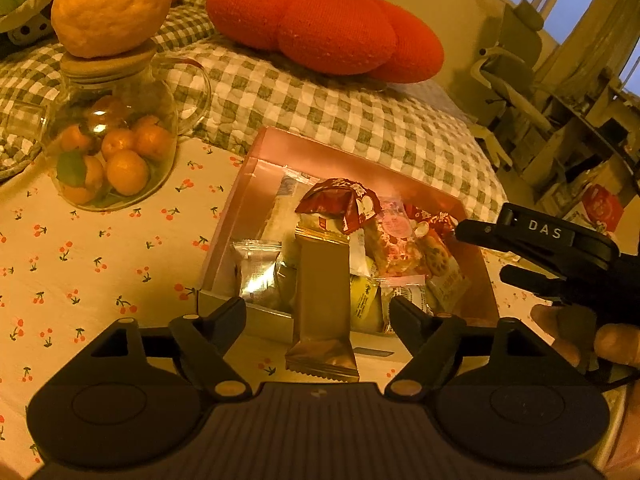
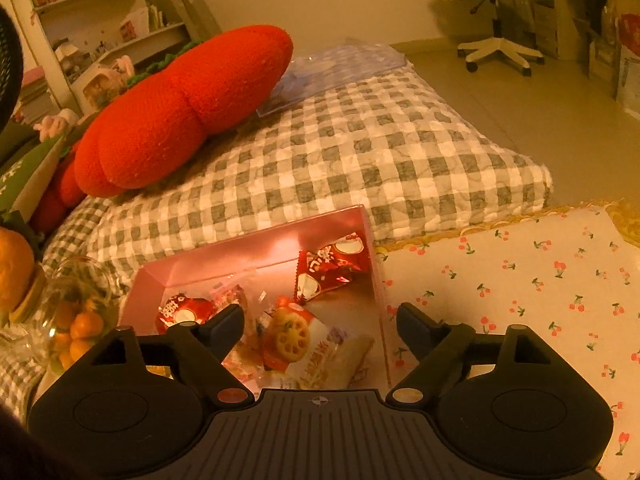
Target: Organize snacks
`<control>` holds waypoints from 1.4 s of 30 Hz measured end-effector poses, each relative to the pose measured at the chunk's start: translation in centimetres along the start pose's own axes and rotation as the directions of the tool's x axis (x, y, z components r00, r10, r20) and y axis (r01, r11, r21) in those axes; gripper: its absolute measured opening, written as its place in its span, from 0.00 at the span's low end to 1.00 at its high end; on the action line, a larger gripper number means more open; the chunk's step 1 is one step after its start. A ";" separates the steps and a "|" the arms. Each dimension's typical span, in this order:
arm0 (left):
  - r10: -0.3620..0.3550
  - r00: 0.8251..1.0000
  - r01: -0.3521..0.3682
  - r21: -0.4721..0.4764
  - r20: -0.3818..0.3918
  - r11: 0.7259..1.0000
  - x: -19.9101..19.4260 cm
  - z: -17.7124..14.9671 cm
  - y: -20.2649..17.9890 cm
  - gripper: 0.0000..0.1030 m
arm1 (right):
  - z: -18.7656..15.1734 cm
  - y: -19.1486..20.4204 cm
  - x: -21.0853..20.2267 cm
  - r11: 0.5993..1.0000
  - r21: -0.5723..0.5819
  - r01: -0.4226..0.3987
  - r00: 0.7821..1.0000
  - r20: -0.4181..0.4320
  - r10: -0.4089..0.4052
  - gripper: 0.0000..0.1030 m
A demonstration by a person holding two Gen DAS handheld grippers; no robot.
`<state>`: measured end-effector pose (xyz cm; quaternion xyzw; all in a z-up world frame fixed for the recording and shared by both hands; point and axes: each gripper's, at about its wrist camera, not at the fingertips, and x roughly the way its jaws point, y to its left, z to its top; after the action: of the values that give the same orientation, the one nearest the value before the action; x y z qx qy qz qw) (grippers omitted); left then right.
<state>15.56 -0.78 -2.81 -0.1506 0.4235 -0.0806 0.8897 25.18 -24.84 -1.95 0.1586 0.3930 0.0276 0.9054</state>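
Snacks fill a pink box (image 1: 256, 184) that sits on a desk (image 1: 100, 248) covered with a cherry-print cloth, its far side against a bed with a green-and-white checked quilt (image 1: 320, 108).

In the left wrist view the left gripper (image 1: 318, 308) hangs over the box's near wall with its fingers (image 1: 228, 312) spread wide and released. A long gold wrapper (image 1: 322, 304) stands between them, leaning over the near wall with its lower end on the cloth outside; neither finger touches it. Behind it in the box lie a silver packet (image 1: 258, 268), a yellow packet (image 1: 364, 300), a dark red wrapper (image 1: 340, 200) on top of the pile, and a packet showing a lotus-root slice (image 1: 436, 256).

The right gripper (image 1: 532, 256) shows at the right edge of that view, a person's hand (image 1: 580, 340) below it. In its own view the right gripper (image 2: 320, 316) hovers over the box's right part, fingers (image 2: 416, 324) apart and grasping nothing. Below them lie the lotus-root packet (image 2: 288, 336) and red wrappers (image 2: 332, 268) towards the far corner.

Left of the box stands a glass jar (image 1: 112, 148) of small oranges, a cork lid on it and a large orange (image 1: 110, 4) resting on the lid. A red tomato-shaped cushion (image 1: 328, 24) lies on the quilt, and a white office chair (image 2: 496, 20) stands on the floor beyond the bed.
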 end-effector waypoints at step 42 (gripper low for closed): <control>0.228 0.974 -0.227 0.185 0.018 0.956 -9.2 -6.2 -1.6 1.00 | -11.5 0.2 -16.5 0.979 -0.164 0.121 0.993 0.022 -0.119 0.97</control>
<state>4.95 -1.05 0.72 -0.0172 0.4303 -0.0170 0.9024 5.52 -24.50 2.36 0.0590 0.3927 0.0044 0.9178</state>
